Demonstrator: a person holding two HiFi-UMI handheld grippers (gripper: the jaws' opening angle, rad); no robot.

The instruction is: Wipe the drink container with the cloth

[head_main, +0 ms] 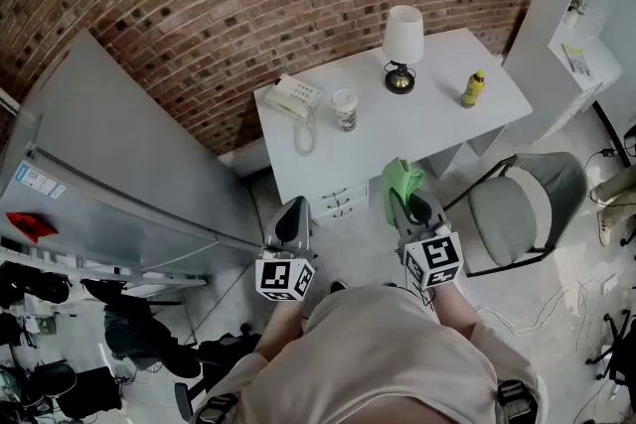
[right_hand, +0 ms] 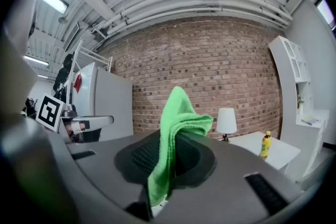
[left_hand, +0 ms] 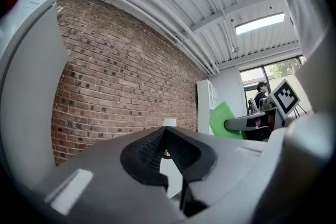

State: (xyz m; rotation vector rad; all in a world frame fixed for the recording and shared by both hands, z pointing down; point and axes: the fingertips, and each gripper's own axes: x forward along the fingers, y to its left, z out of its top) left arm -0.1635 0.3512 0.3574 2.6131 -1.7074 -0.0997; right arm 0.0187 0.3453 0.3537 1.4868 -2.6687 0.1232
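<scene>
Standing upright near the right end of the white counter [head_main: 437, 129], the yellow drink bottle [head_main: 474, 88] is taken to be the container meant by the task. Its long axis runs vertically, cap uppermost. From the right claw [head_main: 412, 206] it lies ahead and off to the right, well apart, with open floor between. The same offset is seen in the right gripper view, where the bottle [right_hand: 266, 145] is placed to the right of the jaws and beyond a white lamp [right_hand: 227, 122]. The right hand is judged the nearer of the two, so the reach would be best made forward and rightward from that side.

The right claw is pressed together on a green cloth [right_hand: 178, 118], which is pinched between the pads and folded over above them. Nothing else is touched by it.

The left claw [head_main: 291, 213] is held lower and to the left, its jaws brought together with nothing gripped between them. It is pointed toward the counter's left part, where a telephone [head_main: 293, 99] and a lidded cup [head_main: 345, 109] are set. No wiping contact has been made yet.
</scene>
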